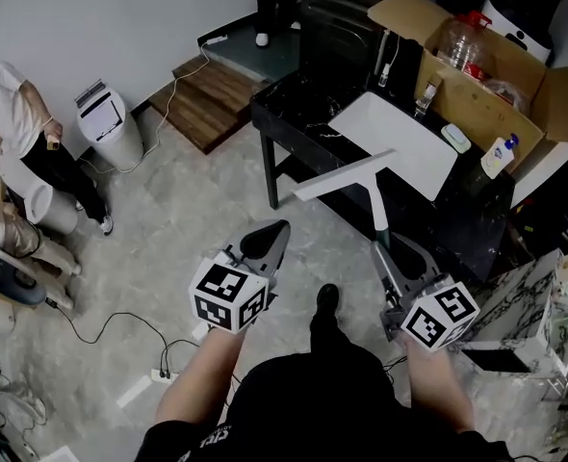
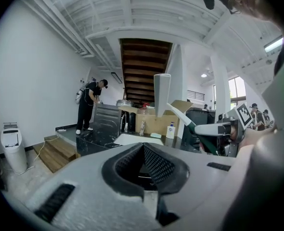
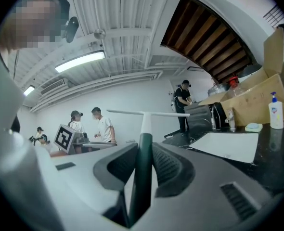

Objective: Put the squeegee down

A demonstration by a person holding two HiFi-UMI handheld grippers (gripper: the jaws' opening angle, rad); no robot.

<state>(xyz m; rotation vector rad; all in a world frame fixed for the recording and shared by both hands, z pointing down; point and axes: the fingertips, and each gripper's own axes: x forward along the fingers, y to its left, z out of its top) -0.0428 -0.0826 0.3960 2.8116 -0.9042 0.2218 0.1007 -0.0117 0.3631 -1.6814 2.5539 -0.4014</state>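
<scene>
Head view: the right gripper (image 1: 392, 253) holds the squeegee (image 1: 353, 171) in the air, with its blade at the near edge of the black table (image 1: 289, 114). The left gripper (image 1: 270, 239) is beside it.

Left gripper view: the 2 jaws are pressed together, with nothing between them.

Right gripper view: the 2 jaws pinch the squeegee's green handle (image 3: 142, 158).

Open floor (image 1: 188, 219) lies in front of the black surface (image 1: 289, 114); nothing stands in the way of an approach from that side. On the surface, the white board (image 1: 400, 147) presents a flat, bare area. An open cardboard box (image 1: 486, 99) and a pump bottle (image 1: 497, 157) close off the right rear. A dark boxy unit (image 1: 337, 22) closes off the rear. A cluttered rack (image 1: 544, 306) stands near on the right. A power strip (image 1: 140, 388) with cables lies on the floor at the left. The squeegee (image 1: 347, 173), clamped in the right gripper (image 1: 388, 250), points toward the surface's front edge.
</scene>
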